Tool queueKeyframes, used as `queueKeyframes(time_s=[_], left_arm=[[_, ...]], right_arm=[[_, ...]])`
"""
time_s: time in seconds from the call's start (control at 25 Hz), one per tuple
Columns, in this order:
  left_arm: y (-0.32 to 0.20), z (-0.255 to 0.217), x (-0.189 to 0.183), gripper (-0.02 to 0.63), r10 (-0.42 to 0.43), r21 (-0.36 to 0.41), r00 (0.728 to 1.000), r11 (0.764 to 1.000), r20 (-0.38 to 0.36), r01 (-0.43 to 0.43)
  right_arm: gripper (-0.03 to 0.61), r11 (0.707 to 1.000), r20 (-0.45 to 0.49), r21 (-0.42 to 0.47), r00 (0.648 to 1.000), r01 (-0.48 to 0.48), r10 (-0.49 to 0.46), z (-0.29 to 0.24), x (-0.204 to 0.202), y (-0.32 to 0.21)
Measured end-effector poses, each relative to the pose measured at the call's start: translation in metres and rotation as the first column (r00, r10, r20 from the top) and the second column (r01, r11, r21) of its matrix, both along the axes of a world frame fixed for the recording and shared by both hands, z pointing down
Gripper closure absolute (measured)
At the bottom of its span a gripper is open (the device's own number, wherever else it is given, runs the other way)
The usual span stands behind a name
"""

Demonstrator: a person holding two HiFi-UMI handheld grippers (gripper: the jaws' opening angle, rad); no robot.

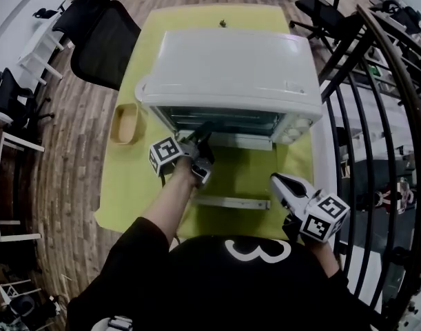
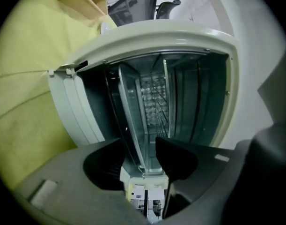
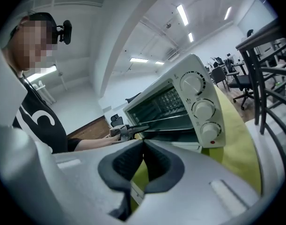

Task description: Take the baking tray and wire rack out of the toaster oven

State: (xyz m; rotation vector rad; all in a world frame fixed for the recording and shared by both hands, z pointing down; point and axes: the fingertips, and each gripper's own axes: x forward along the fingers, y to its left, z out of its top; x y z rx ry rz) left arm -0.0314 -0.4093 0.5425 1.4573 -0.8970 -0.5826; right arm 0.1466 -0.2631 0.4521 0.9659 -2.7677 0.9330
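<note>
While the left gripper [image 1: 200, 147] sits at the mouth of the toaster oven [image 1: 231, 67], its jaws are spread around a thin metal edge, likely the baking tray [image 2: 133, 121], and are not pinching it yet. A shallow bite on that lip could slip off on the pull. A crooked pull could jam the tray in the oven's side guides or drag the rack along with it. The oven itself could skid forward on the surface [image 1: 127, 185], since nothing braces it. The right gripper [image 3: 143, 144] hangs empty, front-right of the oven, jaws pressed together. The dropped door [image 1: 231, 202] in front of the oven could catch the tray. The oven holds the tray low at its mouth. Wire mesh, probably the wire rack [image 2: 154, 95], sits deeper inside. A tan dish [image 1: 125, 124] is just left of the oven, with nothing visible in it.
</note>
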Motion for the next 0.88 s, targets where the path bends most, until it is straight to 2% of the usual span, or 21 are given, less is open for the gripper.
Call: queueKeyframes(time_s=[0.16,0.36,0.52,0.64,0.72,0.88], left_arm=[[-0.02,0.013,-0.009,0.423,-0.081,-0.022,0.996,0.997,-0.047,0.081],[-0.037,0.026,-0.012,0.426,-0.136,-0.02,0.987,0.991,-0.09,0.135],[-0.048,0.032,-0.017,0.472,-0.183,-0.02,0.976,0.983,-0.115,0.182],[-0.054,0.035,-0.018,0.489,-0.179,-0.021,0.977,0.984,-0.113,0.178],[-0.057,0.032,-0.018,0.535,-0.179,-0.022,0.977,0.984,-0.119,0.178],[-0.059,0.031,-0.017,0.538,-0.181,-0.04,0.974,0.983,-0.139,0.177]], right_arm=[[0.583,1.0,0.001,-0.015,1.0,-0.026,0.026,0.004,0.007,-0.003],[0.583,0.998,-0.003,-0.04,0.999,-0.048,0.048,0.014,0.013,-0.004],[0.583,0.997,-0.002,-0.055,0.999,-0.053,0.053,0.021,0.012,-0.006],[0.583,0.997,-0.008,-0.062,0.999,-0.05,0.05,0.025,0.012,-0.008],[0.583,0.997,-0.011,-0.063,0.999,-0.048,0.047,0.026,0.011,-0.008],[0.583,0.997,0.004,-0.066,0.999,-0.049,0.049,0.024,0.008,-0.008]])
